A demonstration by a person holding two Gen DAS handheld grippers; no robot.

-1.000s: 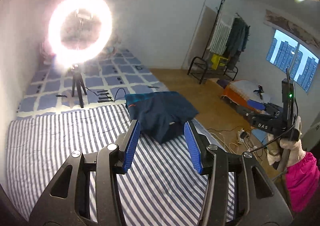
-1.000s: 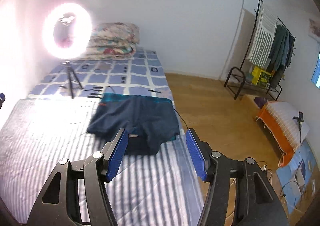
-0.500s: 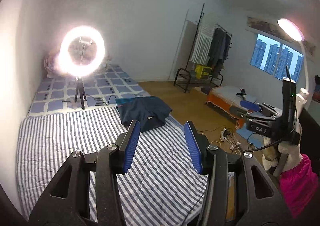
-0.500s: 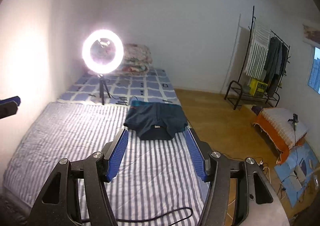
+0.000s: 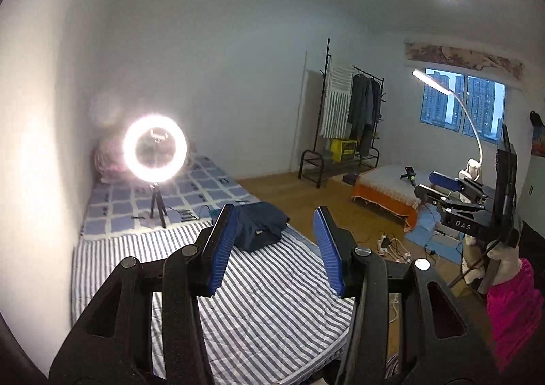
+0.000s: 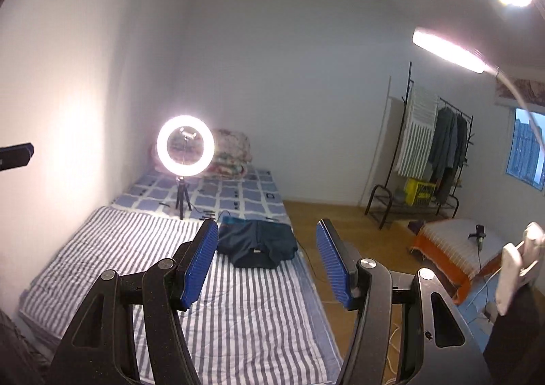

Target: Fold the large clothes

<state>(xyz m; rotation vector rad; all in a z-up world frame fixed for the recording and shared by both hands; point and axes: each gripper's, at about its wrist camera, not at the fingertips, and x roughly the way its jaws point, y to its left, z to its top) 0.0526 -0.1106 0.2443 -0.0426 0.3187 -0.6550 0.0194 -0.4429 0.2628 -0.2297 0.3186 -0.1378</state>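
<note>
Here, nearest the lens, the left gripper (image 5: 274,245) and right gripper (image 6: 265,260) hold their blue fingers (image 6: 201,264) parted and empty above the striped bed (image 6: 238,310). Farther off, the folded dark garment (image 6: 259,242) lies on it, before the ring light (image 6: 185,145).

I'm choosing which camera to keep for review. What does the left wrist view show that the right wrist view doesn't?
Only the left wrist view shows the right gripper from the side, with the pink sleeve of the hand that carries it, and the power strip on the floor. Only the right wrist view shows the floral quilt clearly, beside the ring light rather than lost in its glare. Both show open, empty fingers, the folded dark garment on the striped mattress, the clothes rack and the orange-edged bed.
</note>
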